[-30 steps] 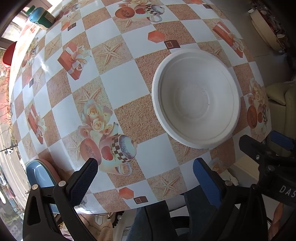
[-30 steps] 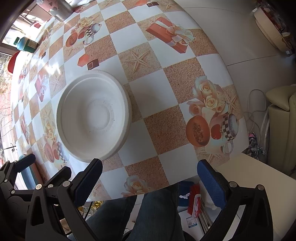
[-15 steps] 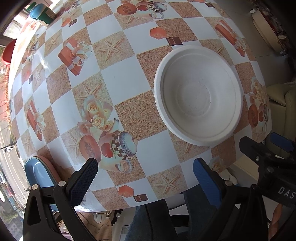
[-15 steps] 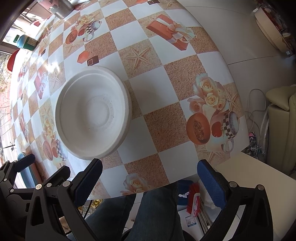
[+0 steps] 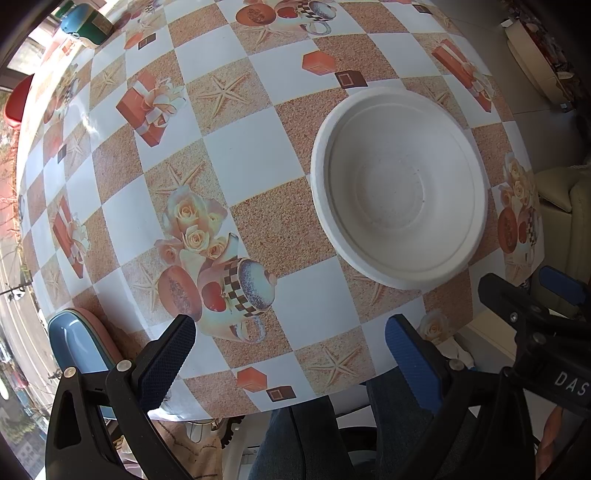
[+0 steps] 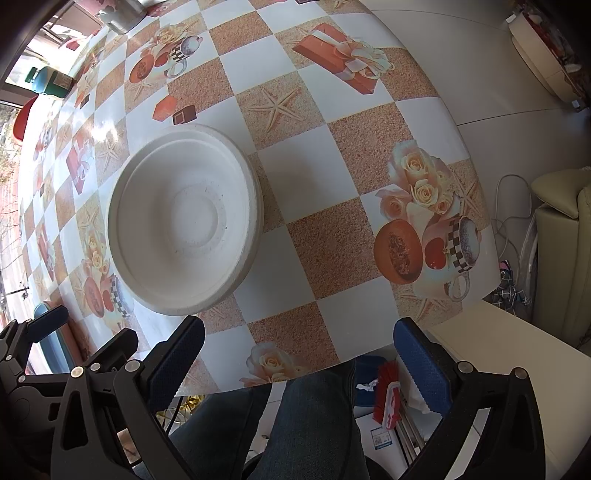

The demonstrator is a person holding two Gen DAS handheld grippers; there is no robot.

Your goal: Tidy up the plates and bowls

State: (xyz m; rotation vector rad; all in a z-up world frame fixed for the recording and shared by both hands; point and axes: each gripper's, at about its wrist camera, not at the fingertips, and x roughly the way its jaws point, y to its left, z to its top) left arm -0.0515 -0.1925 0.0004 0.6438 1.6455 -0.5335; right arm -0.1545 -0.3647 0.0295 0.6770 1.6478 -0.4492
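Indoors, checkered tablecloth (image 5: 255, 162), white bowl (image 5: 399, 188)

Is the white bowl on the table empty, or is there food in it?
Empty. The white bowl sits upright, its bare white bottom showing in both views.

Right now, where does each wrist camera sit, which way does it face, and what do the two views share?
Left wrist: on the left gripper, above the table's near edge, looking down at the white bowl to its right; open fingers, trouser legs, right gripper show.
Right wrist: on the right gripper, same edge, bowl to its left; open fingers, trouser legs, left gripper show.
Shared: bowl, checkered tablecloth, green-blue container.
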